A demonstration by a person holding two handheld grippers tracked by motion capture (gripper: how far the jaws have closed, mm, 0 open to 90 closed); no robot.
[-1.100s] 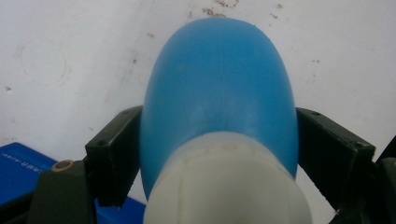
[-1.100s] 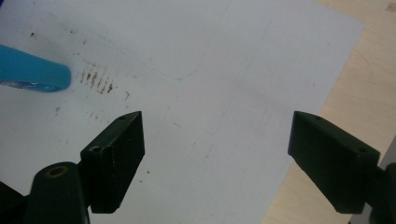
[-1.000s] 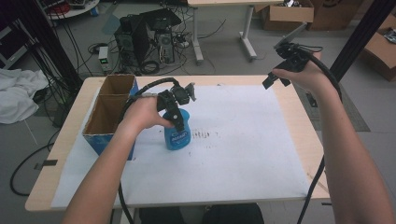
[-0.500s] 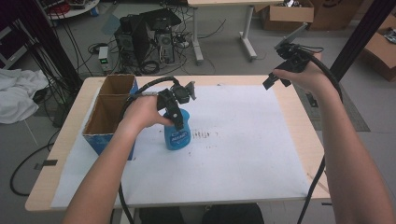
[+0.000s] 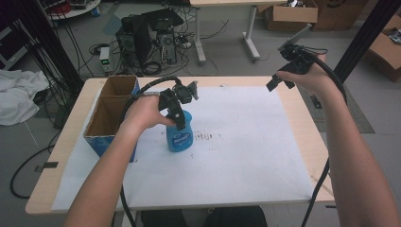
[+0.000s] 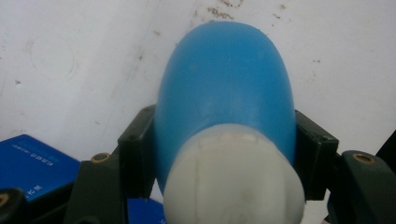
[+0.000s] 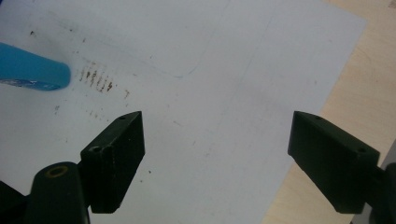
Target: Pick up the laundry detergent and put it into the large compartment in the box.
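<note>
**Blue bottle gripped near desk's left-centre**

Left hand-held gripper clamped on the blue bottle, black jaws pressing both sides just below the white cap. Bottle upright on the white paper sheet covering the desk, just right of the open cardboard box. White lettering on the bottle's label seen from above, too small to read. In the left gripper view, faint print on the box's blue wall, also unreadable; bottle's shoulder and cap seen close. Right hand-held gripper held above the desk's far right corner, jaws wide apart with nothing between them. Right gripper view: bottle's base beside brown smudge marks on the paper.
</note>
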